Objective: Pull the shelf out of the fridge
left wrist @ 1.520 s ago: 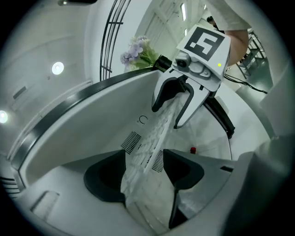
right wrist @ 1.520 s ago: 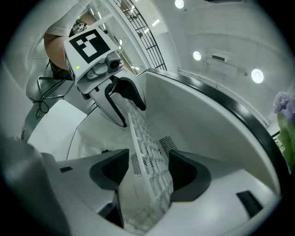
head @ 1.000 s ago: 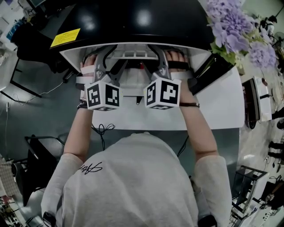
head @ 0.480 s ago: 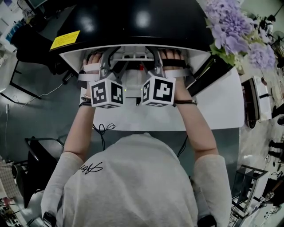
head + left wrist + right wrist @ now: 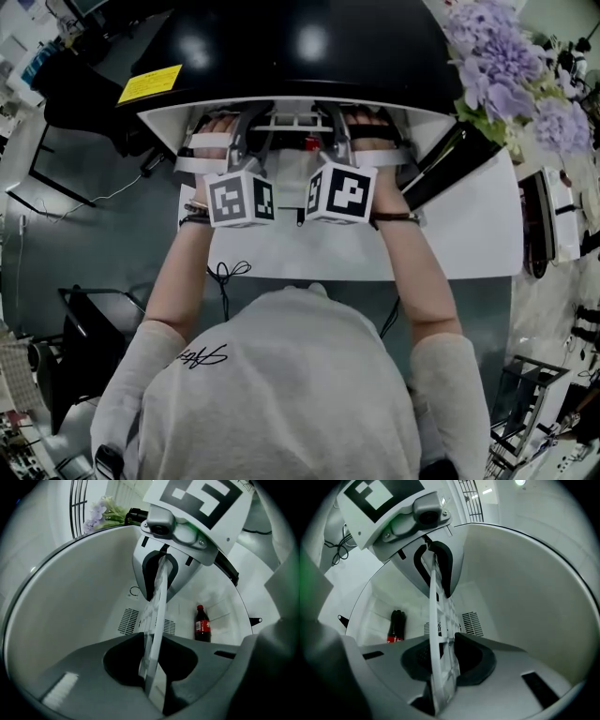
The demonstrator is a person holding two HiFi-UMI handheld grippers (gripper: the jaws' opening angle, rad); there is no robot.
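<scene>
The white grid shelf [image 5: 157, 616] runs edge-on between the jaws of my left gripper [image 5: 152, 667], which are closing and pinch its front edge. The same shelf [image 5: 437, 634] stands edge-on in the right gripper view, where the jaws of my right gripper [image 5: 443, 667] are closing on it too. In the head view both grippers, left [image 5: 246, 141] and right [image 5: 336, 136], reach side by side into the black-topped fridge [image 5: 300, 47]. Most of the shelf [image 5: 291, 122] is hidden there under the fridge top.
A cola bottle [image 5: 202, 624] stands at the back of the fridge, beside vent slots [image 5: 129, 620]. The open white door [image 5: 459, 230] lies under my arms to the right. Purple flowers [image 5: 511, 66] sit at the fridge's right. A yellow label [image 5: 150, 82] marks the top.
Both grippers have moved a little deeper into the fridge opening and slightly closer together. Their marker cubes sit higher in the head view than one second ago.
</scene>
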